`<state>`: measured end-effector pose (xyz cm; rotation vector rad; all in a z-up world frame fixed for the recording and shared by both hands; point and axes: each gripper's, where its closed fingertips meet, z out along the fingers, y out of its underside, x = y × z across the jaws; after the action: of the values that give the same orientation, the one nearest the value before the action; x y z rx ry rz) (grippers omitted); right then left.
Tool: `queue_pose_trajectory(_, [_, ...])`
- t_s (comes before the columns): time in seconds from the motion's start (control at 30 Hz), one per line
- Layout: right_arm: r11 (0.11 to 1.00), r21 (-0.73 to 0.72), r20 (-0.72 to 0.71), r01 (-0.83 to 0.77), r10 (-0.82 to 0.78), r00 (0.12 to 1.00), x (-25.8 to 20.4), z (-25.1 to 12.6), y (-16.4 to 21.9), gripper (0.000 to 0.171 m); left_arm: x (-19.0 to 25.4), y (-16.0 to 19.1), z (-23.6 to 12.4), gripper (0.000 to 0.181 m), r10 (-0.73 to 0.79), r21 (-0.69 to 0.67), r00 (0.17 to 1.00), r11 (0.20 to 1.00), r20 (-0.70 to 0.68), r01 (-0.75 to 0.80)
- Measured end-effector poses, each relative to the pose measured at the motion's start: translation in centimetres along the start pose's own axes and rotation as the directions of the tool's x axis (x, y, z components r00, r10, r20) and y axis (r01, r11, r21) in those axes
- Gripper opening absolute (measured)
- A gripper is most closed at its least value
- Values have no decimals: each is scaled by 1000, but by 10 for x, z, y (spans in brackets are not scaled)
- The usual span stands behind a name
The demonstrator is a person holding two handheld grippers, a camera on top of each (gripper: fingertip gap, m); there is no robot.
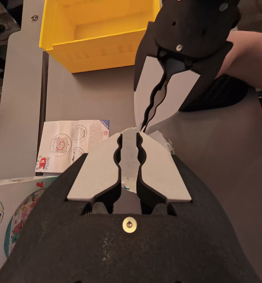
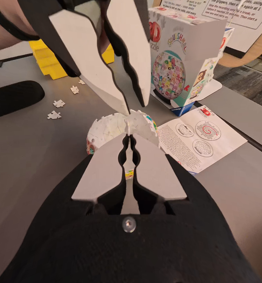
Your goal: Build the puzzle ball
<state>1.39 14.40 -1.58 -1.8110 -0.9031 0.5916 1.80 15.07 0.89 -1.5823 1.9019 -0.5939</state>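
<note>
Right wrist view: half-built ball [image 2: 121,130] sits on surface [image 2: 35,153], open side up, white insides showing.
Ball place: centre of surface, leaflet [image 2: 203,137] just beside it, box [image 2: 177,65] behind.
Right tongs [image 2: 129,136]: almost pressed together, pinching an upright white piece [image 2: 128,127] at the shell rim.
Left tongs [image 2: 136,109]: spread a little, one tip touching the rim from above, nothing held that I can tell.
Left wrist view: left tongs [image 1: 128,134] straddle the shell, slot partly open; right tongs [image 1: 144,128] come in narrow from above.
Spare pieces [image 2: 58,104]: loose on surface, well apart from ball.
Bin [image 1: 96,35]: yellow, looks empty.
Risk: piece goes in crooked, tabs don't seat.
Risk cause: ball not clamped, so a push likely rolls it or pops the thin rim apart.
</note>
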Motion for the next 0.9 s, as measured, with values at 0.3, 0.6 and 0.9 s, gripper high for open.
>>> queue_pose_trajectory(0.3, [997, -67, -17, 36, -37, 999, 0, 0, 9, 3, 8, 15, 14, 6, 34, -173, 994, 984, -102, -52])
queue_pose_trajectory(0.6, [999, -37, -6, 40, -40, 999, 0, -7, 5, 3, 15, 20, 18, 6, 82, -231, 978, 965, -193, -127])
queue_pose_trajectory(0.9, [996, -41, -28, 85, -86, 996, 0, -5, 7, 3, 19, 22, 26, 2, 146, -225, 975, 957, -170, -183])
